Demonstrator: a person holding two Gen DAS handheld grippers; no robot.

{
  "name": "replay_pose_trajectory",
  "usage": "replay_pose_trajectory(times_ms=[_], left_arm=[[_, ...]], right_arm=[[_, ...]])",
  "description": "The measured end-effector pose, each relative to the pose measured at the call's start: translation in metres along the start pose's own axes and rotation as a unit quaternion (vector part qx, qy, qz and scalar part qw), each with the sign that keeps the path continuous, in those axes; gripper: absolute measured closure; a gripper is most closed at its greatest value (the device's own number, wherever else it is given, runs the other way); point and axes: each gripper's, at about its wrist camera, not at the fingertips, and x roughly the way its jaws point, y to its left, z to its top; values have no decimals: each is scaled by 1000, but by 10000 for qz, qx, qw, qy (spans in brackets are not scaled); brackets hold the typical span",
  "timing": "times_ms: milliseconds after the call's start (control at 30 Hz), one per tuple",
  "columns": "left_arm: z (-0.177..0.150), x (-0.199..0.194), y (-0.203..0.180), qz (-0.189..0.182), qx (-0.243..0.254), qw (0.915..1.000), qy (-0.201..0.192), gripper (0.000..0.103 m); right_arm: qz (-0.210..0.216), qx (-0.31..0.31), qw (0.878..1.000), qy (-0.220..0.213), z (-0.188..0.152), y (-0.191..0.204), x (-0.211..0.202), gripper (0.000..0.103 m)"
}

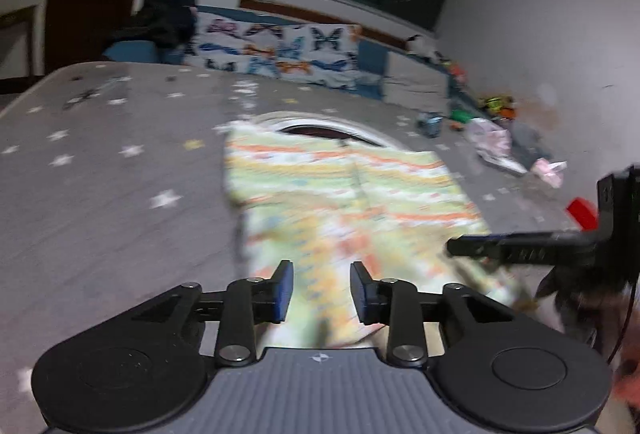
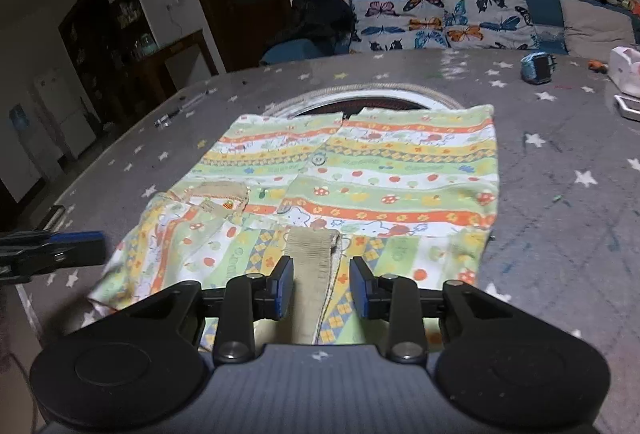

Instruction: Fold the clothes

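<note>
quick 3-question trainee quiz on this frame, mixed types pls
1. True or false: the right tool is shut on the shirt.
2. The tan cuff lies: A) under the pillow B) between the right tool's fingers C) off the table.
3. Fill in: the grey cloth on the table is printed with ____.

Key: 1 false, both tools, left too, are open; 2 B; 3 stars.
</note>
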Motion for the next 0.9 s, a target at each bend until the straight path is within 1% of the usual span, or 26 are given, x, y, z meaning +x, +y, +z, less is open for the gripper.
replay_pose_trajectory(times_ms=[33,100,167,200,233,300,500,600,700,733,800,900], left_arm=[[-4,-1,3,32,1,10000,40,62],[-11,-4,10,97,2,9999,119,62],[-18,-7,17,162,4,9997,199,61],[-21,-7,20,189,11,9995,238,61],[-24,-6,20,194,43,9994,273,58],[-28,-4,18,222,141,9992,316,57],[-32,0,10,328,390,9984,249,58],[-32,0,8,385,489,9978,226,60],[-31,0,7,380,557,9975,220,65],[-32,0,7,383,592,9973,219,68],[-32,0,7,382,637,9970,232,70],[-32,1,8,368,640,9968,304,71]], right_arm=[[17,-22,10000,32,1,2,4,72],[28,-74,9999,67,1,5,9,72],[7,-129,9999,82,2,7,10,78],[-20,-142,9999,85,2,8,11,88],[-50,-153,9998,87,2,9,11,90],[-117,-178,9997,69,2,11,11,96],[-231,-477,9981,-304,13,25,-6,97],[-297,-642,9956,-621,24,35,-24,97],[-437,-694,9929,-861,34,41,-42,97],[-482,-676,9924,-906,36,41,-45,97],[-615,-631,9924,-864,34,39,-45,97],[-741,-540,9944,-525,25,30,-27,97]])
